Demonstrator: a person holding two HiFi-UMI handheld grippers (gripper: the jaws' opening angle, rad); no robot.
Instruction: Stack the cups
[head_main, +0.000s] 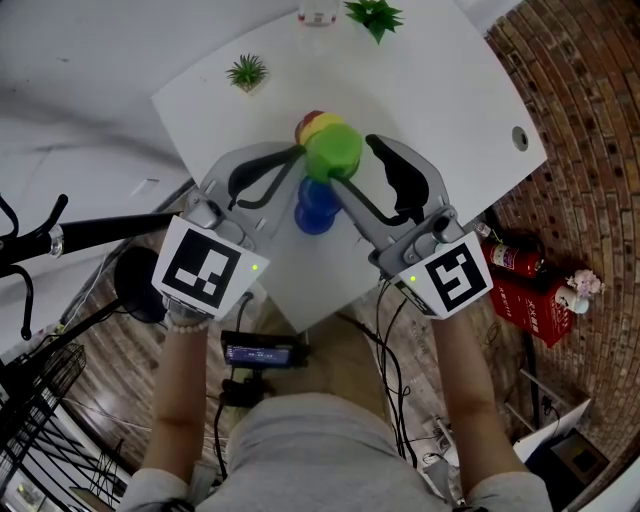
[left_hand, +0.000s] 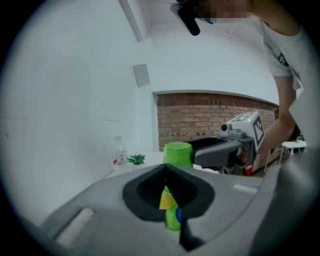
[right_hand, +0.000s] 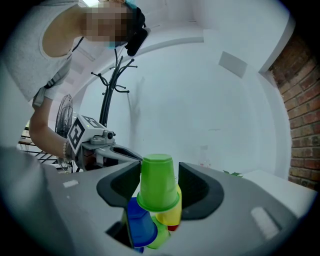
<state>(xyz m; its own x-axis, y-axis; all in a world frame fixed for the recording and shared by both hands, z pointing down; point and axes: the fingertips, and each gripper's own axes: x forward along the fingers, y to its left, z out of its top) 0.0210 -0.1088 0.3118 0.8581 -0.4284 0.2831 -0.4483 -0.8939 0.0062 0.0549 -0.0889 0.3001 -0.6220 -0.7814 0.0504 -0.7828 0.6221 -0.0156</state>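
Note:
An upside-down green cup (head_main: 333, 152) (right_hand: 158, 182) sits between the pads of my right gripper (head_main: 352, 162) (right_hand: 159, 185), which is shut on it and holds it above the other cups. Under it stand a yellow cup (head_main: 322, 126) (right_hand: 173, 214), a red cup (head_main: 307, 124), a blue cup (head_main: 316, 205) (right_hand: 140, 226) and another green cup (right_hand: 160, 237). My left gripper (head_main: 297, 153) (left_hand: 167, 172) is shut on nothing, just left of the held cup. Through the gap between its jaws I see the yellow cup (left_hand: 166, 200); the held green cup (left_hand: 178, 154) shows above them.
The cups stand on a white table (head_main: 430, 90) with a cable hole (head_main: 519, 138). Two small potted plants (head_main: 247, 72) (head_main: 374, 14) and a bottle (head_main: 318, 12) stand at the far side. A red fire extinguisher (head_main: 515, 260) lies on the floor to the right.

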